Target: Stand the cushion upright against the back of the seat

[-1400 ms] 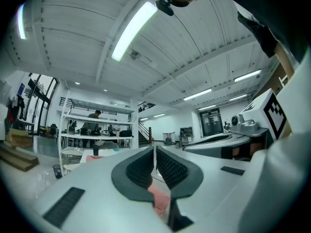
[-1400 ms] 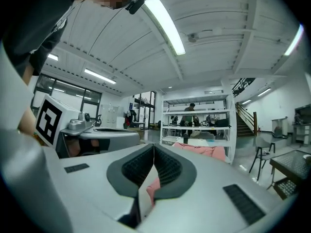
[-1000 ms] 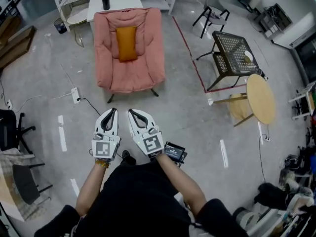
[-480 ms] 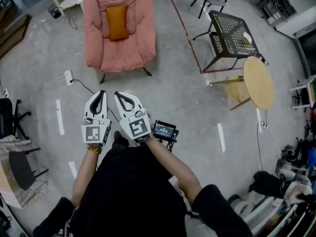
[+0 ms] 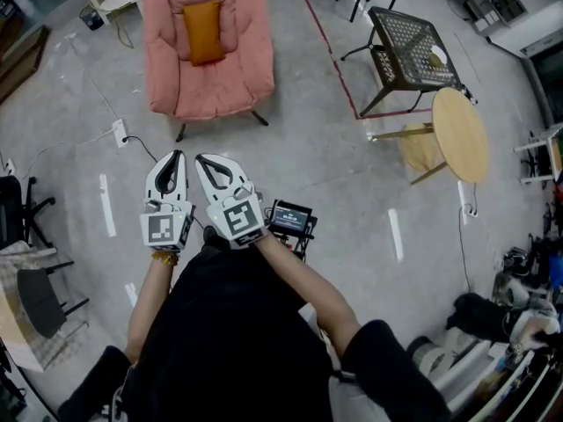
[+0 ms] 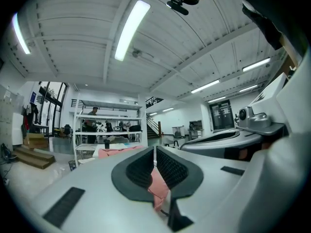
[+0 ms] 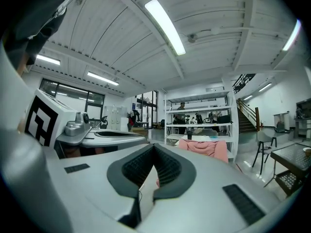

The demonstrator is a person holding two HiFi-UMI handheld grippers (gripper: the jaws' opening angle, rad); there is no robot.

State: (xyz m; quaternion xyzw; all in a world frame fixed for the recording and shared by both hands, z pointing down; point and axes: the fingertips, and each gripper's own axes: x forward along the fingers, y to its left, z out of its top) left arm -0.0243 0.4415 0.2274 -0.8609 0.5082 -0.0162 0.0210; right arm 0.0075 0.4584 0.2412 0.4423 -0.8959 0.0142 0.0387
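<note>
Cushion: we see an orange cushion (image 5: 203, 32) standing on end against the back of the pink armchair (image 5: 229, 77). It sits in the middle of the backrest with its lower edge down by the seat, far from us at the far left of the floor.
Armchair: padded, on dark legs, facing us. The right gripper view has the armchair (image 7: 206, 147) ahead and a little right of the jaws. The left gripper view has it (image 6: 119, 151) just left of them.
Left gripper (image 5: 177, 155): held level in front of the person and pointing toward the armchair. Its jaws are pressed together with nothing between them — the pink we see past them is the armchair, well away.
Right gripper (image 5: 201, 159): just beside the left one, the two tips near each other. Its jaws are closed tight too and hold nothing.
Small screen (image 5: 290, 218): a dark device just right of the right gripper.
Floor (image 5: 334, 165): grey concrete, with a red tape line (image 5: 327, 47) right of the armchair and a white power strip (image 5: 119, 133) with its cable near the chair's left.
Tables: we find a dark mesh-top table (image 5: 406, 44) at the far right and, nearer than it, a round wooden table (image 5: 459, 134).
Shelving (image 7: 214, 111): white, beyond the armchair — a person (image 7: 181, 106) stands behind it.
</note>
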